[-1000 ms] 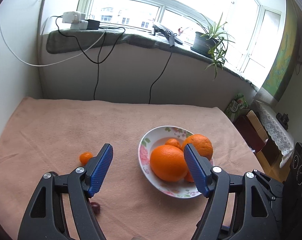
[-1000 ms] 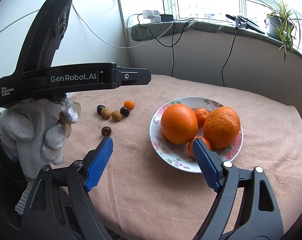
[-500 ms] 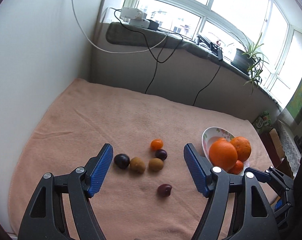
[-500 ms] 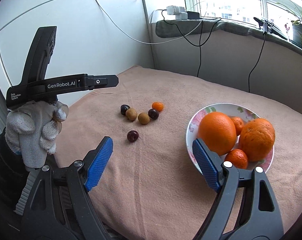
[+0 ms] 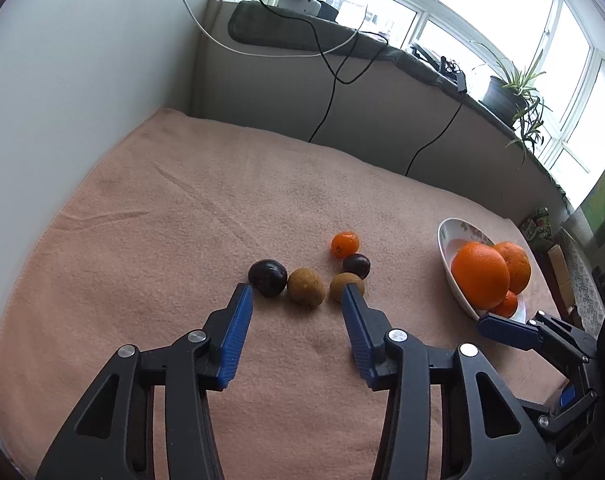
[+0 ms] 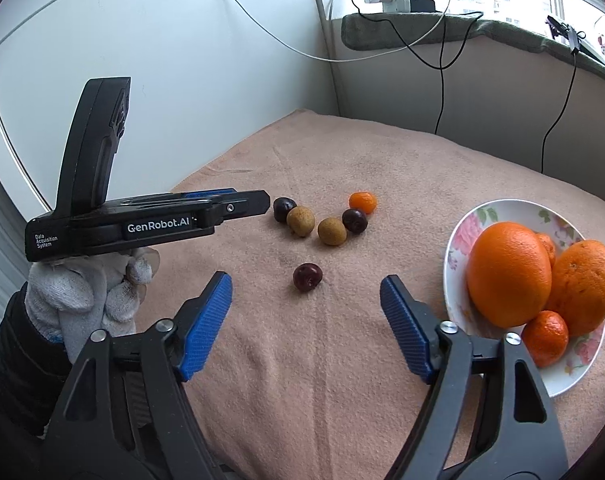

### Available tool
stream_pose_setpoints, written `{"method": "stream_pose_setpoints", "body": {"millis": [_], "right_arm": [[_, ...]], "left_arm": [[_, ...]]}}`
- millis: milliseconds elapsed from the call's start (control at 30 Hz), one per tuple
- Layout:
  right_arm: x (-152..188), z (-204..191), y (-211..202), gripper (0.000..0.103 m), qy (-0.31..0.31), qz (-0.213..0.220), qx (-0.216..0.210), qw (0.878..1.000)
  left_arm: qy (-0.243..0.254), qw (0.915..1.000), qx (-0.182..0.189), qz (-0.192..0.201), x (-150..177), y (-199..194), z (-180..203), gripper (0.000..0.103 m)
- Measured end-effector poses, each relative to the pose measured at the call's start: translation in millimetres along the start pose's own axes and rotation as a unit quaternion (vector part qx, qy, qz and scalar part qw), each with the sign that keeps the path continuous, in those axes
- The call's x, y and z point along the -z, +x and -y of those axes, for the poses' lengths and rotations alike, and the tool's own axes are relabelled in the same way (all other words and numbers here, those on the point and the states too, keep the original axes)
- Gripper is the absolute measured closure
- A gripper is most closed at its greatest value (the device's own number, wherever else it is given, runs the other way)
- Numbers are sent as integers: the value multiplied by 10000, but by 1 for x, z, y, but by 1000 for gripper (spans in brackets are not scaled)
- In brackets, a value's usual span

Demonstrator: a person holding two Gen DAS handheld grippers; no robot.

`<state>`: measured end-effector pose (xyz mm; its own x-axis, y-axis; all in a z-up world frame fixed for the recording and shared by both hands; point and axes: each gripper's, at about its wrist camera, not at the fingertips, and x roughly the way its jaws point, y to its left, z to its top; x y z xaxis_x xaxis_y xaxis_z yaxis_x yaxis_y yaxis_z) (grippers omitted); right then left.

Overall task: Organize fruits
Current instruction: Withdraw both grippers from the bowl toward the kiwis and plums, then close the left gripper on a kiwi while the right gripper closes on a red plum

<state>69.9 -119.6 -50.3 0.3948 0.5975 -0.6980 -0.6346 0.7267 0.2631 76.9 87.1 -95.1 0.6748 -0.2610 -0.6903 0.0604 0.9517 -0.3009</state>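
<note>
**Loose fruits on the cloth, both tongs parted above them**

Five small fruits lie in a cluster on the peach cloth (image 6: 382, 380): a dark plum (image 5: 267, 278) at the left end, a brown fruit (image 5: 306, 287) touching it, a second brown fruit (image 5: 344, 285) just beside that, a second dark plum (image 5: 356, 265) behind it, and a small mandarin (image 5: 345, 244) at the back. A sixth fruit, a dark cherry (image 6: 307, 277), lies alone, nearer the right gripper.

To the right stands a flowered plate (image 6: 502, 210) holding two big oranges (image 6: 508, 274) and two small mandarins.

The left gripper (image 5: 297, 300) has its blue tips just short of the cluster, the first brown fruit in line with the gap. Its jaws have just been closing but are still apart, nothing between them. A white-gloved hand (image 6: 82, 300) holds it.

The right gripper (image 6: 304, 300) hovers over the cloth near the cherry. Its jaws have just been closing a little too; they stand wide and empty, the plate just beside its right finger.
</note>
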Motion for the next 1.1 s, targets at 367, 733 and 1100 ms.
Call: {"method": "stream_pose_setpoints", "body": {"millis": [367,733,1100], "right_arm": [[-1,-3,42,54,80,-374,-85,9992],[-5,5,68,59,133,-569,-50,9983],[-4,10,80,73,198,-694,-97,9973]], "left_arm": [[220,9995,49,-215,4,20,8,71],[543,9980,-136,-279,0,35,14,71],[1053,9931,-447,-248,-1,45,31,77]]}}
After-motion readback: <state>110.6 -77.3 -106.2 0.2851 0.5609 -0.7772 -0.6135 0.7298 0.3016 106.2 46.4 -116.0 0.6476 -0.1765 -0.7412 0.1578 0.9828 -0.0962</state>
